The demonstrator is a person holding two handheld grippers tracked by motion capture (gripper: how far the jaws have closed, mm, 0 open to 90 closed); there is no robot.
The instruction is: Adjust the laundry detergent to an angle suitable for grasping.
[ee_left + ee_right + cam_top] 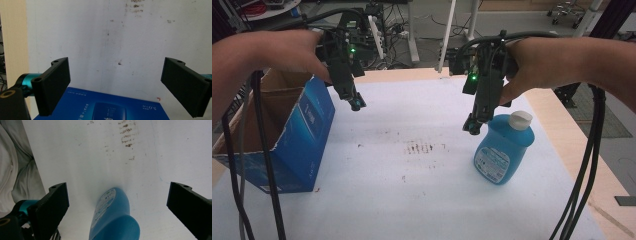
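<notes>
A blue bottle (502,149) with a white cap (520,120) stands on the white table cover at the right. My right gripper (474,125) hovers just left of the bottle's top, pointing down. In the right gripper view its jaws stand wide apart, and the blue bottle (113,217) sits low between them, touching neither. An open blue cardboard box (287,135) stands at the left edge. My left gripper (356,103) hangs open just right of the box's far corner. The left gripper view shows the box's blue printed side (105,106) below the spread jaws.
The white cover (412,170) carries brown smudges (422,147) at its middle. Bare wooden table edge (562,130) runs along the right. Black cables (584,170) trail from both grippers. Desk legs and wiring stand beyond the far edge.
</notes>
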